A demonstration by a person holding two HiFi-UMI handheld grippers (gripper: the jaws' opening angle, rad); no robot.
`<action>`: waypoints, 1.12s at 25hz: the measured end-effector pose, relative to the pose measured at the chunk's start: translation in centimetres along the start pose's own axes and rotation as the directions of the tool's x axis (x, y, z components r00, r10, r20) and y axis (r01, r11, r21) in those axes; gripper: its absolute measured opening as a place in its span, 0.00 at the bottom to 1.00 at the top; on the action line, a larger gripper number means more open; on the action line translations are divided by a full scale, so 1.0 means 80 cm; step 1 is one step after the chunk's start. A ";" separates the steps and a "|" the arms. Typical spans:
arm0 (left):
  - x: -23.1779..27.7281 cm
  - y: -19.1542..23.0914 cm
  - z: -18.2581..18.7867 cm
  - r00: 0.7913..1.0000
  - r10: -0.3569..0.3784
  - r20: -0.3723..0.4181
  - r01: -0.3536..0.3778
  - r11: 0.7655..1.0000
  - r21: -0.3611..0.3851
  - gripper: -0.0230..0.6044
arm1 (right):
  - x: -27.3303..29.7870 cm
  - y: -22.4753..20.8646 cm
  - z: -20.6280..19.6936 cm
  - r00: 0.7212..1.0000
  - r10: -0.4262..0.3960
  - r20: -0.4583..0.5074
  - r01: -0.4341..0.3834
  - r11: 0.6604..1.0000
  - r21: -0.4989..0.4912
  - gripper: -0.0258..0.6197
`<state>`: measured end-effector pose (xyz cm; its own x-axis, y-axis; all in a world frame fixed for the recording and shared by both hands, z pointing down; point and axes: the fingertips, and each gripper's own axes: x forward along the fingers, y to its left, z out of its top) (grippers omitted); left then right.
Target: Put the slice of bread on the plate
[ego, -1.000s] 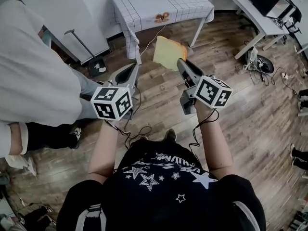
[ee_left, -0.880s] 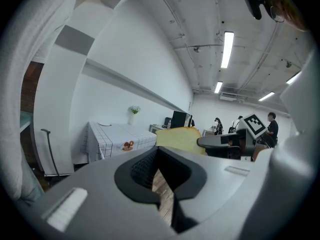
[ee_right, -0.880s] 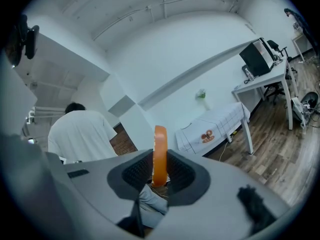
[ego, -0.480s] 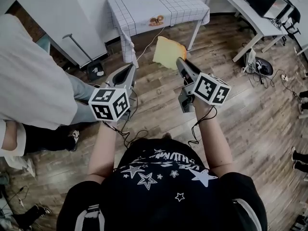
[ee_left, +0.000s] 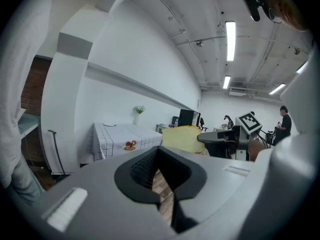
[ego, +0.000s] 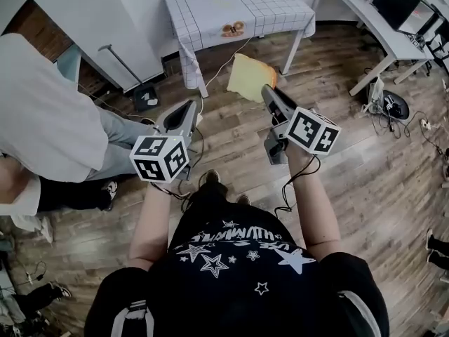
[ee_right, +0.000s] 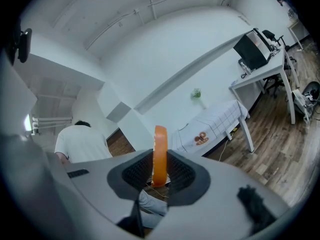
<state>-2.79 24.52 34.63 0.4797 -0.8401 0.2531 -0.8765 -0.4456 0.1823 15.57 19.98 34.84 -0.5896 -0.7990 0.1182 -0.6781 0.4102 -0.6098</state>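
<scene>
A pale slice of bread (ego: 251, 76) with an orange-brown crust hangs above the wooden floor, and my right gripper (ego: 269, 93) is shut on its near edge. In the right gripper view the slice (ee_right: 160, 154) stands edge-on between the pads. My left gripper (ego: 188, 109) is beside it to the left, shut with nothing in it; its tips (ee_left: 160, 156) meet, and its view shows the bread (ee_left: 182, 138) off to the right. Ahead stands a table with a white checked cloth (ego: 238, 5), and on it lies a small brown-and-orange thing (ego: 233, 29) that I cannot make out.
A person in a white top (ego: 49, 118) stands close on the left. A thin metal stand (ego: 119, 62) and a dark box (ego: 146, 98) are left of the table. A white desk with a monitor (ego: 379, 27) and cables on the floor (ego: 393, 107) are on the right.
Both grippers have moved a little across the floor towards the table. The bread has stayed in the right gripper's grip. The person in white has shifted at the left.
</scene>
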 end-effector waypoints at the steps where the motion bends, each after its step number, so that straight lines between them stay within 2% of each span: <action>1: 0.004 0.003 0.002 1.000 0.002 0.002 -0.001 1.000 -0.005 0.05 | 0.005 -0.002 0.000 1.000 0.000 -0.006 0.000 1.000 -0.002 0.18; 6: 0.038 0.022 0.006 1.000 -0.013 0.005 0.013 1.000 -0.023 0.05 | 0.030 -0.007 0.007 1.000 0.004 -0.022 -0.005 0.999 -0.041 0.18; 11: 0.077 0.044 0.017 0.999 -0.043 0.012 0.044 0.999 -0.031 0.05 | 0.064 -0.027 0.023 0.999 -0.033 -0.027 0.031 0.998 -0.063 0.18; 28: 0.232 0.208 0.087 0.997 -0.074 0.005 0.074 0.994 -0.078 0.05 | 0.278 -0.055 0.080 0.995 -0.056 -0.080 0.050 0.996 -0.068 0.18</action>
<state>-8.77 -0.64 35.74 0.5432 -0.8062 0.2344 -0.8326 -0.4813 0.2742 8.28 -2.42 35.14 -0.5841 -0.7829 0.2144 -0.7353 0.3984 -0.5483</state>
